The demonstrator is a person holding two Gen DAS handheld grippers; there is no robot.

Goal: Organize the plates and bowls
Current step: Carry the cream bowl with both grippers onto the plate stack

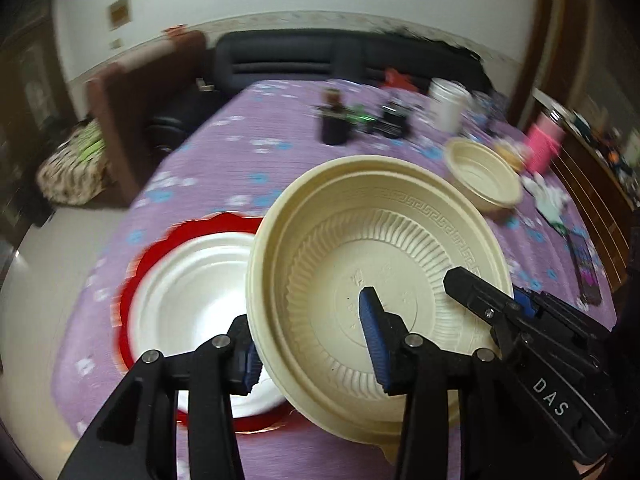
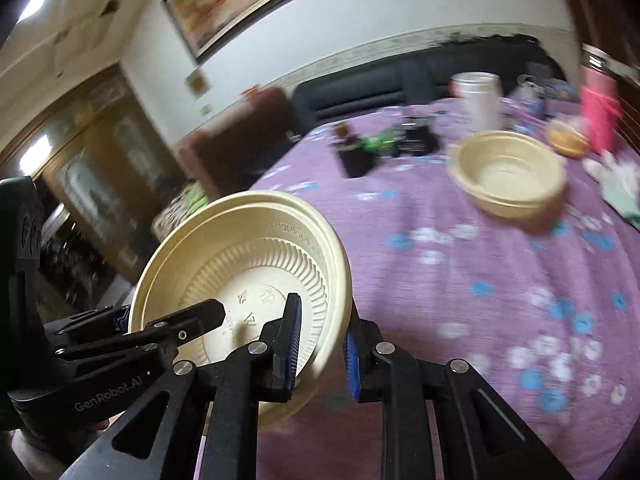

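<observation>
Purple floral cloth covers the worktop (image 1: 224,168), with a dark sofa (image 1: 280,60) and white wall behind it. My left tongs (image 1: 316,340) and right tongs (image 2: 322,344) each clench one rim of the same cream bowl (image 1: 380,248), held tilted above the cloth. Below it I see a white plate (image 1: 188,280) on a red plate (image 1: 136,272). A second cream bowl (image 2: 508,176) sits farther back, near a white jar (image 2: 480,96) and pink cup (image 2: 598,116).
</observation>
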